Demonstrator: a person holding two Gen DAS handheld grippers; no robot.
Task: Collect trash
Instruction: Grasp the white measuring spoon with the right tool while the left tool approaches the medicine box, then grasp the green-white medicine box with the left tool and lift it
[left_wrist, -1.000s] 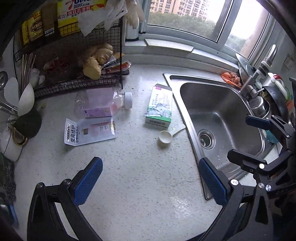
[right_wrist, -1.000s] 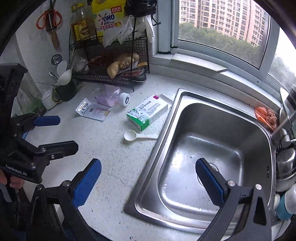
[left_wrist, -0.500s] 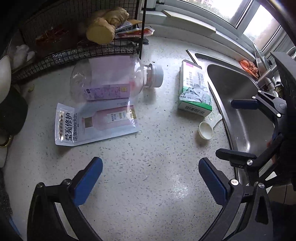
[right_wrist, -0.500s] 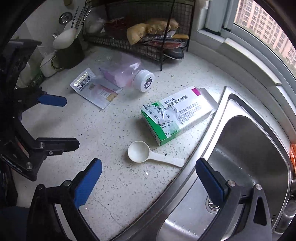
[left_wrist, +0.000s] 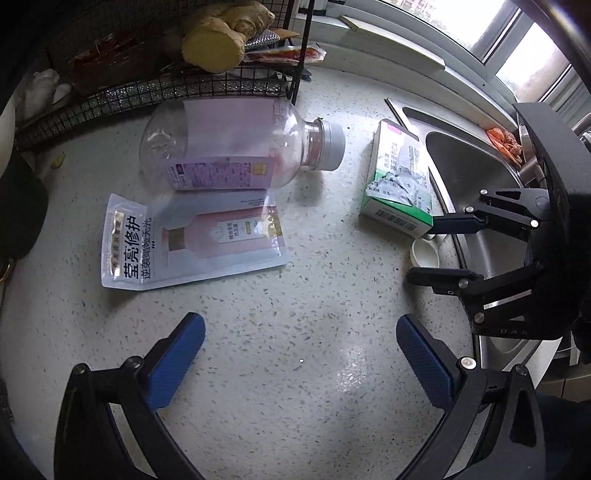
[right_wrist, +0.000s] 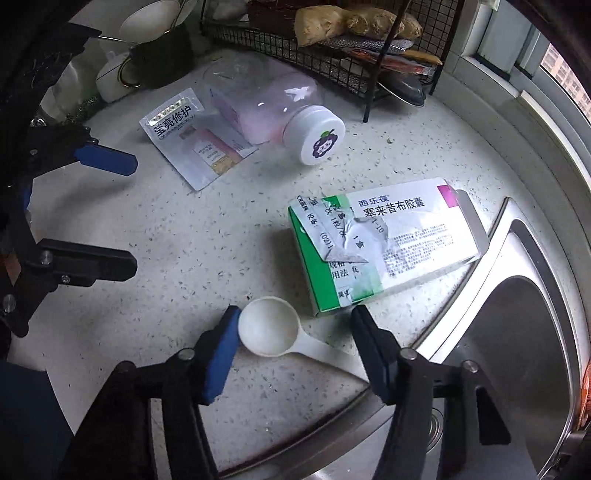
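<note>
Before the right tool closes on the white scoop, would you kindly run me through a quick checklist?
1. White scoop between the right tool pads: ok; the jaws are closing, the bowl at the left pad.
2. Both pads pressing: not ok, a gap remains at the right pad.
3. Green medicine box clear of the right pad: cannot tell, its corner is very near.
4. Left tool out of the way: ok, open over bare counter.
5. Sink edge clear of the handle: cannot tell.

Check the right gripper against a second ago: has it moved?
Yes. The right gripper has come off the sink edge onto the counter and now straddles the white scoop beside the green box, jaws closing.
</note>
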